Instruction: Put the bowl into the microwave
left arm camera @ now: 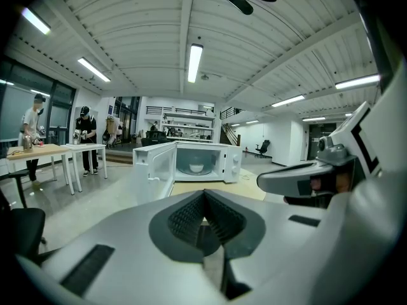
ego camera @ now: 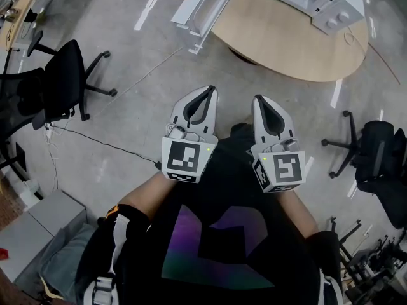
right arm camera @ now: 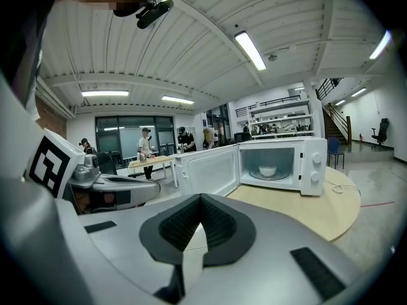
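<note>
Already the bowl [right arm camera: 268, 170] is in the microwave [right arm camera: 311, 165]; the left gripper [ego camera: 207, 91] and right gripper [ego camera: 259, 99], closed and empty, should probably shut its door [right arm camera: 206, 170] next.

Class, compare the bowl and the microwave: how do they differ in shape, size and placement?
The bowl is small and round; the microwave is a large box. The bowl sits inside it; the microwave stands on the table, door open. Both are white.

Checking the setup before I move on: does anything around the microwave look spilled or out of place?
Nothing looks spilled or damaged. The bowl sits upright inside the microwave on the wooden table; the only loose end is its door, standing wide open.
</note>
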